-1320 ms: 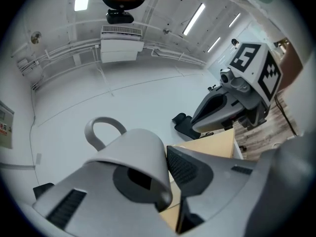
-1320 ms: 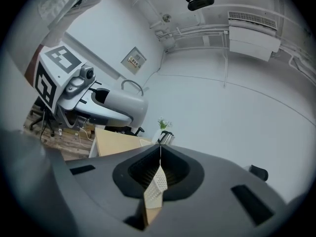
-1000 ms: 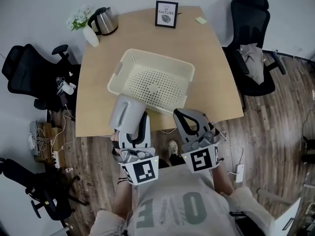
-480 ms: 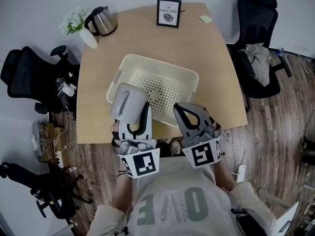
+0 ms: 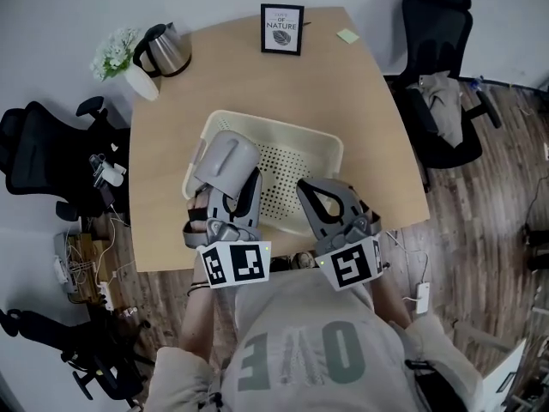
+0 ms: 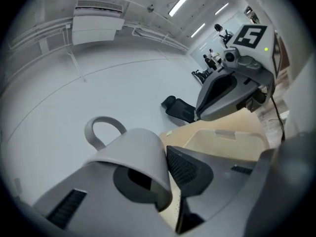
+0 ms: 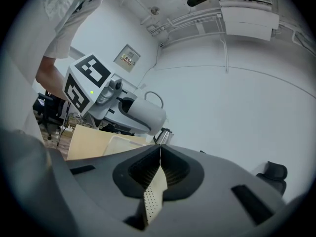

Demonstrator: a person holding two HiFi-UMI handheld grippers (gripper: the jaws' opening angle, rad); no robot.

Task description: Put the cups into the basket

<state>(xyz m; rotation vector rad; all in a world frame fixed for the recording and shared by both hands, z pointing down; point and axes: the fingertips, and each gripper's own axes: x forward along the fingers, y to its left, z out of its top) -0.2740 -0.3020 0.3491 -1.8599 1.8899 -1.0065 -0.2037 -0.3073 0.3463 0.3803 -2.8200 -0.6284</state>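
Note:
A pale grey cup [image 5: 225, 163] with a loop handle is clamped in my left gripper [image 5: 230, 178], lying tilted, its mouth toward the gripper body. It hangs over the near left part of the cream perforated basket [image 5: 319, 148] on the wooden table [image 5: 369, 118]. In the left gripper view the cup [image 6: 131, 154] sits between the two jaws of my left gripper [image 6: 160, 174], the ribbed pad pressing its side, with the basket [image 6: 222, 142] beyond. My right gripper [image 5: 328, 206] is shut with nothing in it at the basket's near right edge; the tips of the right gripper [image 7: 159, 149] meet.
A steel kettle [image 5: 163, 50], a white vase of flowers [image 5: 129, 71], a framed picture [image 5: 282, 29] and a sticky note [image 5: 348, 35] stand along the table's far side. Black office chairs sit at the left [image 5: 43, 153] and at the right [image 5: 442, 67].
Both grippers have moved forward from the table's near edge to over the basket's near side, the left one carrying the cup. The jaws look unchanged.

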